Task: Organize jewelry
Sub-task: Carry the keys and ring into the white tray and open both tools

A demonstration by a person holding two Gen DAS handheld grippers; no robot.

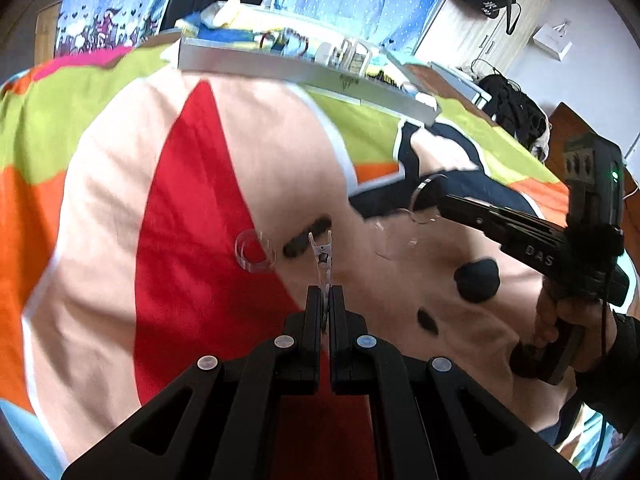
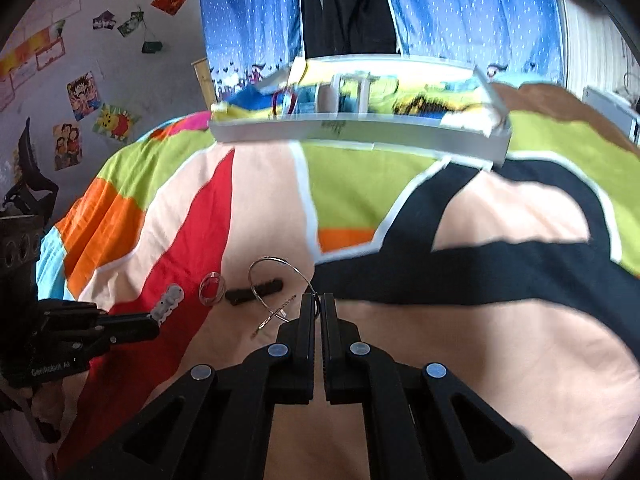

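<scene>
Claws (image 1: 325, 294) (image 2: 318, 300) hover over a colourful bedspread (image 1: 120, 200), blue curtains (image 1: 340, 0) behind.

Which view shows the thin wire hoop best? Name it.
The right wrist view: the wire hoop stands whole, pinched in the right tongs. The left wrist view shows only a blurred arc at those tongs' tips.

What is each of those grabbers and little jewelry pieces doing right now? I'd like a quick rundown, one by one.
Left gripper: shut on the metal hair clip.
Metal hair clip: held up, pointing forward.
Right gripper: shut on the wire hoop.
Wire hoop: pinched at its edge, lifted.
Clear ring: lying loose on the bedspread.
White tray: resting on the bed, open, with items inside.
</scene>
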